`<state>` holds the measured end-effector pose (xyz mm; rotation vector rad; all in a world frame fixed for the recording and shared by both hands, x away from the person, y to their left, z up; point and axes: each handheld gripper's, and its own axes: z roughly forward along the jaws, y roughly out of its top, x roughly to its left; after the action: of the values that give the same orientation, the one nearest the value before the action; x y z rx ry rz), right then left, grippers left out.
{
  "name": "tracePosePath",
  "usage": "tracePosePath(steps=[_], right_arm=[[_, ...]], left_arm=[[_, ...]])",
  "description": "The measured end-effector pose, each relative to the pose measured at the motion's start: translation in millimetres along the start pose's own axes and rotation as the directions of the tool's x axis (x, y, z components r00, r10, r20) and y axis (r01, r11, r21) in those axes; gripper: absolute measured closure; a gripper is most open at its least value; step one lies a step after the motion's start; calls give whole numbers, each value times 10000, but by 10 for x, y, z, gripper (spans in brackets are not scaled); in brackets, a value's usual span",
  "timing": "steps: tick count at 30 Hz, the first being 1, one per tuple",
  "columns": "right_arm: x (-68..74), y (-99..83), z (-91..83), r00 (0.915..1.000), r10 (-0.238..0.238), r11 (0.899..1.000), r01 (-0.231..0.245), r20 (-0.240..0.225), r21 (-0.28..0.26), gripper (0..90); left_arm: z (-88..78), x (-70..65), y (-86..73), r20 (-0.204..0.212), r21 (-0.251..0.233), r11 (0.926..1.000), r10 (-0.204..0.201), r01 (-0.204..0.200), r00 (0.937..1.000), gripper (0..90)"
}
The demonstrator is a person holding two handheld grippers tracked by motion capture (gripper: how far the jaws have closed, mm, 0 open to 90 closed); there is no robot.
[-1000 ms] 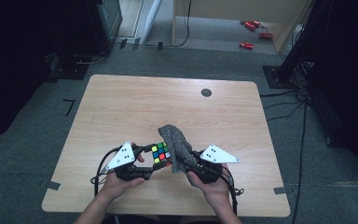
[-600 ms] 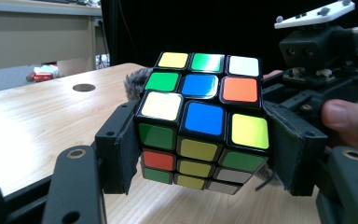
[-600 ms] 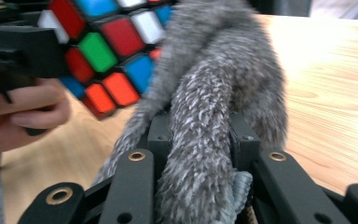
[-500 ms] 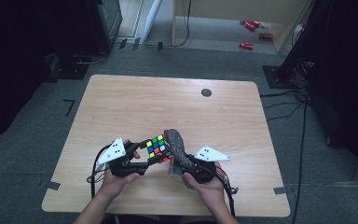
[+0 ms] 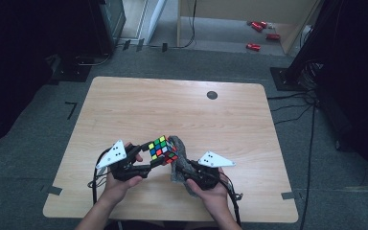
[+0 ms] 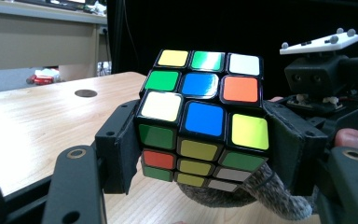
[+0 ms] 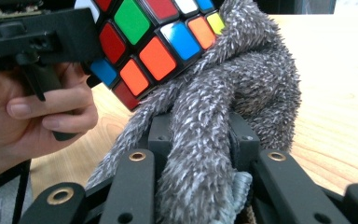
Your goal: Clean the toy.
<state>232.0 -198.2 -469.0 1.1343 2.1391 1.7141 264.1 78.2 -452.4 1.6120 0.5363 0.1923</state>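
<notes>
1. Left gripper: jaws clamped on the cube, one pad on each side face. We see the grip clearly in the left gripper view, cube square between the pads and lifted off the table.
2. Right gripper: jaws pinched together on a grey cloth. In the right gripper view the cloth bunches up out of the jaws and presses on the cube from its right and underside.
3. Where: cube sits at the near middle of the table, held in the air between both hands, cloth touching its right face.
4. Progress, our read: this is a wipe-down of the cube. Pickup of both items is done and cloth is in contact. We can't tell which faces are already wiped. Left, we'd guess: rub the remaining faces, re-grip or turn the cube to reach those under the pads, then set both down.
5. Orientation: a cube, so no long axis. It's tilted, one corner edge toward the person, multicolour top face angled up and to the near side. The cloth's long axis runs from the right jaws up and left to the cube.
</notes>
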Motion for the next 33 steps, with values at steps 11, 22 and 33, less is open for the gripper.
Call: tracePosePath(steps=[11, 22, 33], right_arm=[[-20, 25, -33, 9996, -169, 9998, 170, -242, 42, 689], [-466, 99, -356, 9341, -1129, 9936, 1023, 3388, 488, 682], [-785, -50, -369, 8682, -1296, 9859, 611, 4789, 1559, 679]], left_arm=[[-61, 77, 12, -537, -60, 10000, 2, -5, 9986, 347], [1, 121, -62, -1256, 703, 9971, 381, -294, 9913, 347], [150, 104, -191, -1835, 1932, 9772, 1245, -884, 9751, 347]])
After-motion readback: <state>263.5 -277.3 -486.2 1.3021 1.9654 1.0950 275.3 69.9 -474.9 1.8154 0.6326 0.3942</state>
